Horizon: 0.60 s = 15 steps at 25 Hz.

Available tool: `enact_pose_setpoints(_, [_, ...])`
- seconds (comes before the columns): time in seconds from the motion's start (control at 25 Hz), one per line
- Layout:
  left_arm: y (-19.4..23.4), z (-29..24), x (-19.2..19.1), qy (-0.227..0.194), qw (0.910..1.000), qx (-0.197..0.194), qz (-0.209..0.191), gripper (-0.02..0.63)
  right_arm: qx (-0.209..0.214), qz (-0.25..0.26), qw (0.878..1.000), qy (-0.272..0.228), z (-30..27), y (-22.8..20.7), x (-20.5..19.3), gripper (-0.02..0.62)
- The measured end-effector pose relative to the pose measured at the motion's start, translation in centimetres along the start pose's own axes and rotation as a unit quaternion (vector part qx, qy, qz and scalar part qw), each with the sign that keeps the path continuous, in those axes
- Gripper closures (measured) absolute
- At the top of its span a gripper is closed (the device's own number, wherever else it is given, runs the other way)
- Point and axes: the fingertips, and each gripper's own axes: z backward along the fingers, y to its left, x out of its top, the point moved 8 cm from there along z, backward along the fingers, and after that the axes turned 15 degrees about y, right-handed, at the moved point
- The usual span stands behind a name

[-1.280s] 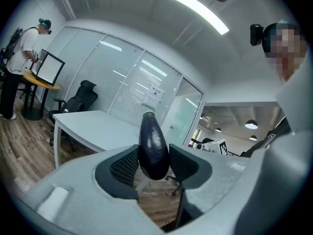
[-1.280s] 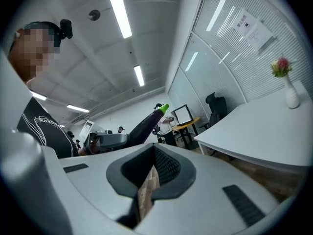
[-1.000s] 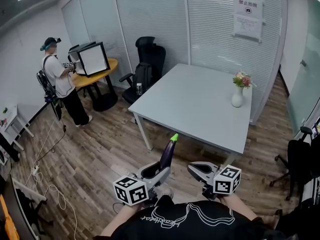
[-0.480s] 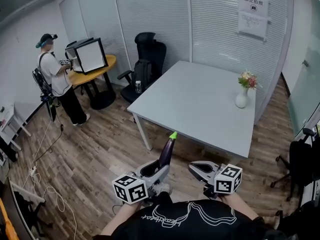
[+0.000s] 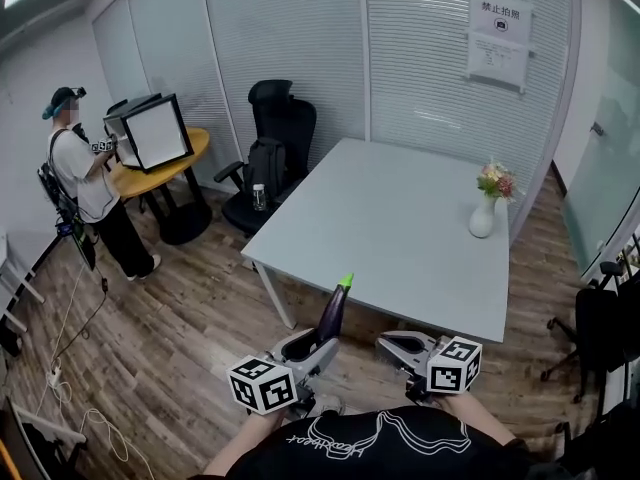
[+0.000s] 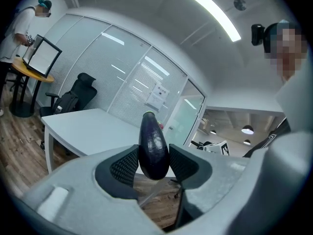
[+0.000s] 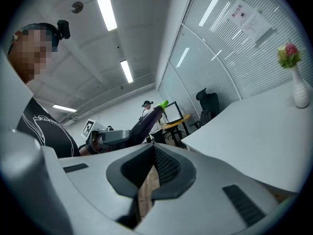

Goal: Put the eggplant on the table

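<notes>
A dark purple eggplant (image 5: 333, 308) with a green stem stands tilted up and forward, its lower end clamped between the pads of my left gripper (image 5: 310, 346). The left gripper view shows the eggplant (image 6: 153, 146) squeezed between both ribbed pads, pointing at the white table (image 6: 83, 124). My right gripper (image 5: 395, 346) is held beside it, shut and empty, its pads together in the right gripper view (image 7: 153, 173). Both grippers hover over the wooden floor just short of the near edge of the table (image 5: 400, 228). The eggplant (image 7: 146, 119) also shows from the right gripper.
A white vase with flowers (image 5: 484, 213) stands near the table's right edge. A black office chair (image 5: 275, 138) sits at the far left corner. A person (image 5: 85, 183) stands at a round yellow table (image 5: 165, 158) far left. Another black chair (image 5: 600, 318) is at right.
Both grippers and the head view have moved forward toward the white table, which now lies closer. The eggplant stays clamped in the left gripper. The right gripper stays shut.
</notes>
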Motion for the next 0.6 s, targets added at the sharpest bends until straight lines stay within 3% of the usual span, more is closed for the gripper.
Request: enact_pose_setpoints(0.6, [13.3, -2.3, 11.1, 0.022, 0.9979, -0.05, -0.034, 0.403, -0.061, -0.02, 0.998, -0.026, -9.7, -5.9, 9.4, 0.586])
